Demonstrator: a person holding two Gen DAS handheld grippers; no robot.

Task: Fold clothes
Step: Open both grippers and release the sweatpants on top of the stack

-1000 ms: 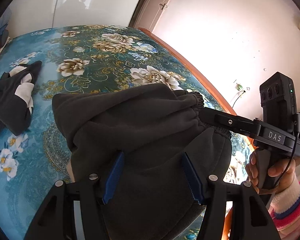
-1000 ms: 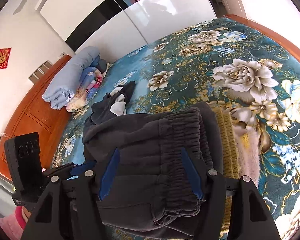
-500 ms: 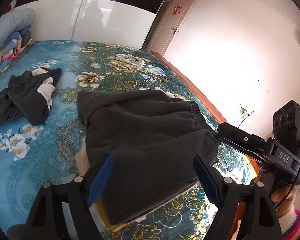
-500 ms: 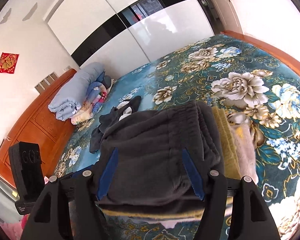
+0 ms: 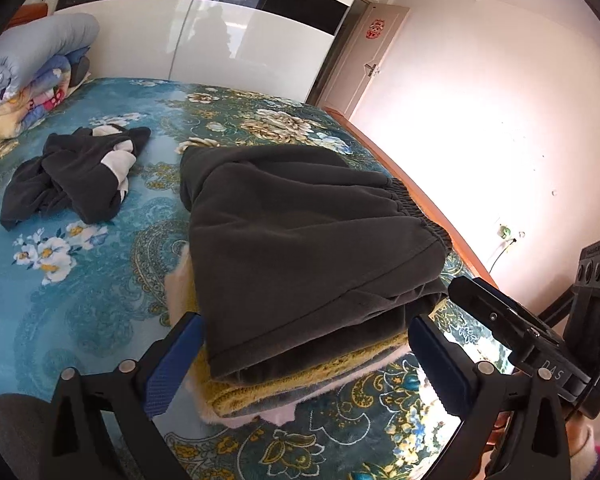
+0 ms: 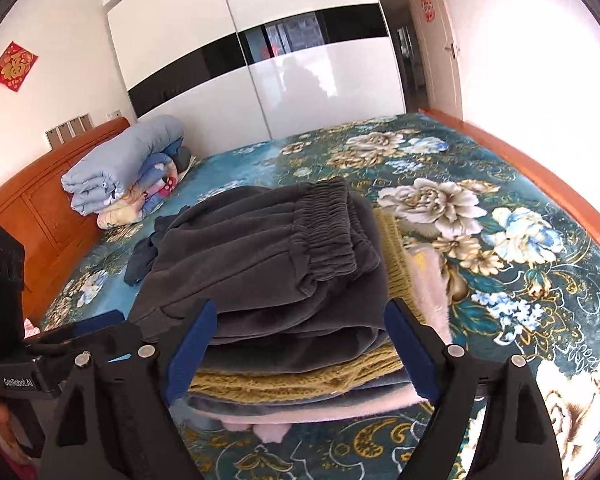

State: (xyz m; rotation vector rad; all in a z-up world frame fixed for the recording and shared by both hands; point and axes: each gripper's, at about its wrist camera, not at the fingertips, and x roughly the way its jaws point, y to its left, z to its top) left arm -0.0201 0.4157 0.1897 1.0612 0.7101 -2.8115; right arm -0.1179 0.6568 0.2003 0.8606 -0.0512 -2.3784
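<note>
Here, a crumpled dark garment point(image 5: 76, 176) waits unfolded at left on the floral bedspread point(image 5: 80, 280), while the folded grey trousers point(image 5: 300, 240) top a stack that could slide if nudged. The left gripper point(image 5: 304, 364) and right gripper point(image 6: 300, 344) both stand wide and empty, the trousers just ahead of their jaws.

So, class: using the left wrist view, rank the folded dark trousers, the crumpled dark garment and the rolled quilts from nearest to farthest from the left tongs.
1. Folded dark trousers: directly ahead of the left tongs, atop the stack.
2. Crumpled dark garment: ahead, to the left.
3. Rolled quilts: far left, by the wardrobe.
</note>
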